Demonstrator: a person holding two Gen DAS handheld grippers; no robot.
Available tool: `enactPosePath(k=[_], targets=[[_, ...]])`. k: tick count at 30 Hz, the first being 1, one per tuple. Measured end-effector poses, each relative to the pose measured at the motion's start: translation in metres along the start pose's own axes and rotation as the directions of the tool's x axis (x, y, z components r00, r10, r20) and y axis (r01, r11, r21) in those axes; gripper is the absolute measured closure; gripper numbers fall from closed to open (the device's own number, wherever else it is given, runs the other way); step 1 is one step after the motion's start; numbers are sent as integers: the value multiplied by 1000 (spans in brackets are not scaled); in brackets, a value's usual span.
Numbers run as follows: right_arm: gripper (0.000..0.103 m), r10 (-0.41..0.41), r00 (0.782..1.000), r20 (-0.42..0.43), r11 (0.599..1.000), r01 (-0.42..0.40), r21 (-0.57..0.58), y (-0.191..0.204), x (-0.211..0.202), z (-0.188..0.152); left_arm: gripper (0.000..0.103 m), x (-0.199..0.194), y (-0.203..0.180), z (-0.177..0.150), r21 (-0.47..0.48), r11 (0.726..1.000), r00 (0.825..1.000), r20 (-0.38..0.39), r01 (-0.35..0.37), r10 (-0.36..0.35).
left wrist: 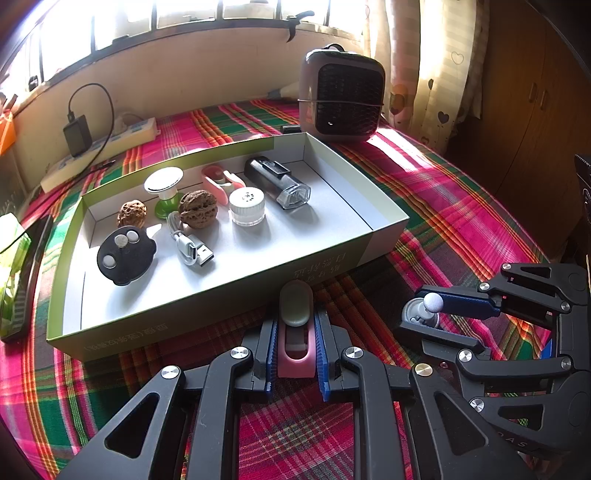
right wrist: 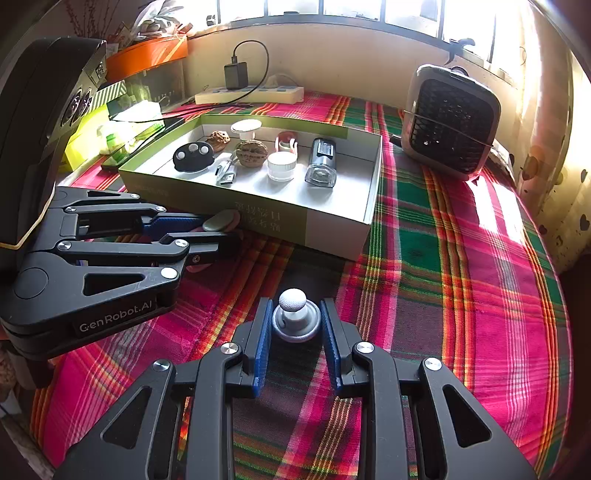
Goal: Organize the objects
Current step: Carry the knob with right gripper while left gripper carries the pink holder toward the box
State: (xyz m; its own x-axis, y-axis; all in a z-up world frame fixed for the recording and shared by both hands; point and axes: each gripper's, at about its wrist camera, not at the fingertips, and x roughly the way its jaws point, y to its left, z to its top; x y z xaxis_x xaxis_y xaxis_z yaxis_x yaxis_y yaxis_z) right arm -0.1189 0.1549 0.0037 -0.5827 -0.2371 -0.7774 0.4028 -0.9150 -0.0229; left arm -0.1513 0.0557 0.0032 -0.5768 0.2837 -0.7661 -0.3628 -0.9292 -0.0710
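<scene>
Left wrist view: my left gripper [left wrist: 295, 350] is clenched on a pink clip [left wrist: 295, 347], lower centre, on the plaid cloth [left wrist: 443, 206] below the box [left wrist: 207, 310]. My right gripper [right wrist: 295, 332] grasps a white knob [right wrist: 293, 314]; a window [right wrist: 332, 9] and heater [right wrist: 450, 122] sit above.

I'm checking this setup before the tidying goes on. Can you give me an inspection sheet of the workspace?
Surface: plaid cloth, partly sunlit.
Job's things: open box holding two walnuts, a USB cable, a white jar, a black disc and other small items; pink clip and grey knob outside it on the cloth.
Clutter: small fan behind the box; green packages to its left.
Grippers: left gripper shut on the pink clip; right gripper shut on the grey knob.
Cables: black charger lead plugged into the power strip by the wall.
Surroundings: window, curtain, wooden cabinet.
</scene>
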Motion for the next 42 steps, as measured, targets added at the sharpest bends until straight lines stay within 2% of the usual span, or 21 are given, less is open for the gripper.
enactPosePath(k=[25, 42], targets=[[76, -3, 1000, 23, 999, 2, 38, 1, -6, -1, 87, -13, -4, -9, -9, 1000, 1000, 17, 7, -6], [76, -3, 997, 73, 998, -1, 60, 7, -19, 6, 87, -36, 1, -8, -29, 1000, 998, 67, -7, 9]])
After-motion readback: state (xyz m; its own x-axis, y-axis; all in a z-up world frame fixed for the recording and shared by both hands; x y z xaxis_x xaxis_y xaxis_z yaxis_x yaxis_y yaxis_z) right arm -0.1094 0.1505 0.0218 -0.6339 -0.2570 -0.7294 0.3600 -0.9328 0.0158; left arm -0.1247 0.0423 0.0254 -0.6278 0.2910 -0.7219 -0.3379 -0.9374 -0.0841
